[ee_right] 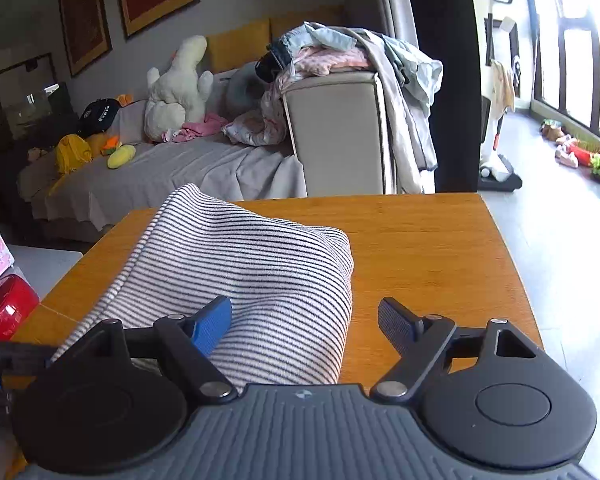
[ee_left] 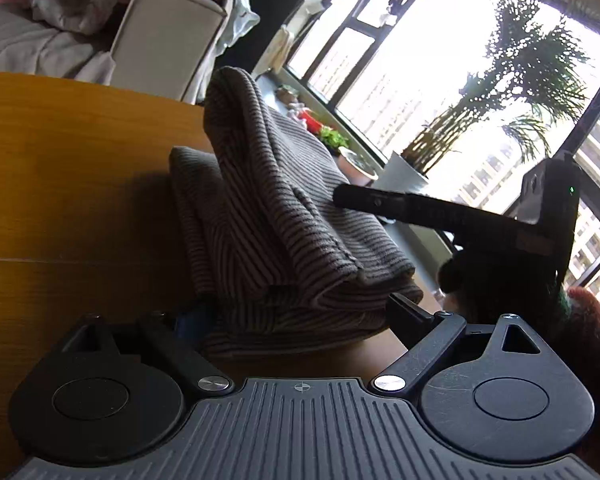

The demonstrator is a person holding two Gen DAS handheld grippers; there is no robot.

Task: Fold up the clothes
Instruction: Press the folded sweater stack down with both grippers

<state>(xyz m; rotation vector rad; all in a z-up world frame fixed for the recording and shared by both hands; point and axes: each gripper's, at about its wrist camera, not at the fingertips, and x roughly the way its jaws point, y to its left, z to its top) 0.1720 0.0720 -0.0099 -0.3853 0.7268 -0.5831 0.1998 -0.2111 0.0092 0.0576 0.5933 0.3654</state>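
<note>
Wooden table point(ee_right: 420, 240), striped garment point(ee_right: 260, 272) between right hand-held gripper point(ee_right: 304, 320)

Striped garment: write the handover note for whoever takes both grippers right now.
Left gripper: jaws wide, with the garment between them; I cannot tell whether it grips.
Right gripper: open, one finger against the garment, the other over bare table.
Garment: on the table in several folded layers, with one fold standing up as a ridge.
Done: the main folds, by the look of it.
Left: probably lay the ridge flat and square the stack. The clothes pile on the sofa may come next.
</note>
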